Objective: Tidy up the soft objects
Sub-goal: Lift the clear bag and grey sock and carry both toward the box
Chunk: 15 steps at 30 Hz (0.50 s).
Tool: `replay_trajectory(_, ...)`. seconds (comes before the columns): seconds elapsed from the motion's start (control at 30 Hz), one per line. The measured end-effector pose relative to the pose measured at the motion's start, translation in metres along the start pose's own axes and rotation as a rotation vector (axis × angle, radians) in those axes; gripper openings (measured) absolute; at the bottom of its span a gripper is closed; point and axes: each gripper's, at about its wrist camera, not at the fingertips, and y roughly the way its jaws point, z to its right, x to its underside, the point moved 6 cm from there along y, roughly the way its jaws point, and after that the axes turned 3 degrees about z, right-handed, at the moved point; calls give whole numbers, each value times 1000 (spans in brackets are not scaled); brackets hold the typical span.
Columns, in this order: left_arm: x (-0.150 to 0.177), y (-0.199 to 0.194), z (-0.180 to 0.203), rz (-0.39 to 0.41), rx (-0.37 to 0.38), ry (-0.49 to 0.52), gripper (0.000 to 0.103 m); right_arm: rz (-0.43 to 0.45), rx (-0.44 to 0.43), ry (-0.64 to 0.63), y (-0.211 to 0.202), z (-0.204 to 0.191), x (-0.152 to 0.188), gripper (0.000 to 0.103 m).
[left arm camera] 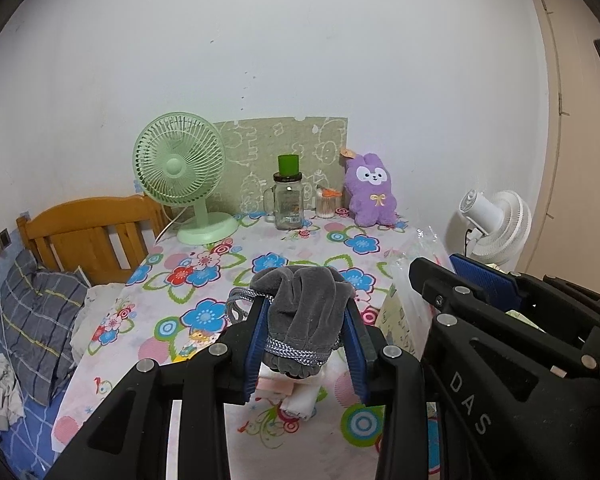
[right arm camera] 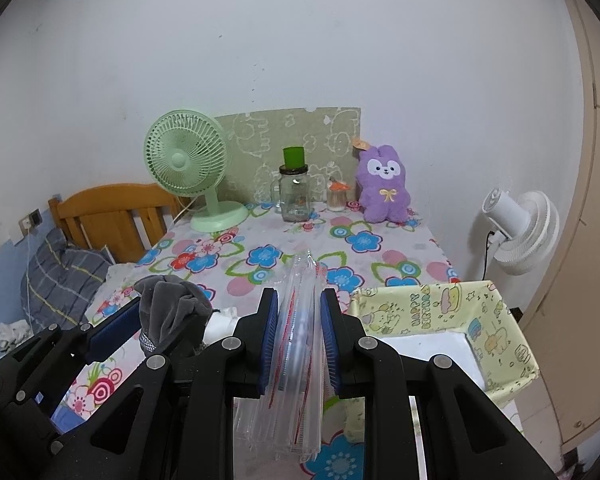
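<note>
Looking along the left hand-held gripper (left arm camera: 306,340), its two blue-padded fingers (left arm camera: 256,344) are clamped on a grey velvet glove (left arm camera: 306,304) with a silver braided cuff, which bulges up between them and is held above the flowered tabletop (left arm camera: 220,264). Under the glove, small folded white and pink cloths (left arm camera: 296,394) lie on the tabletop. At the far edge stand a green desk fan (left arm camera: 180,172), a glass jar (left arm camera: 288,204) with a green cup on its lid, a small container of cotton swabs (left arm camera: 326,204) and a purple plush bunny (left arm camera: 370,190), upright against the wall. The right hand-held gripper (left arm camera: 480,280) reaches in from the right, and crinkled clear plastic shows just beyond it. A wooden bed headboard (left arm camera: 88,232) and a plaid pillow (left arm camera: 40,312) sit to the left, a white fan (left arm camera: 496,228) to the right. In the right wrist view, the right hand-held gripper (right arm camera: 300,332) is closed on a stack of clear zip bags (right arm camera: 298,344) with red seal lines, standing on edge between its blue pads. The left hand-held gripper (right arm camera: 148,320) appears at lower left with the grey velvet glove (right arm camera: 168,308) pinched in it. Just right of the bags sits an open box (right arm camera: 496,320) lined with yellow cartoon print, its white interior showing, near the tabletop's right edge. The plush bunny (right arm camera: 384,190) and green desk fan (right arm camera: 186,168) stand at the back.
</note>
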Motion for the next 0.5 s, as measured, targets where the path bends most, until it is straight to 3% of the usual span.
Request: replay_trajectory(0.5,-10,18,42,0,40,9,36,3,40,14,7,50,-10,25)
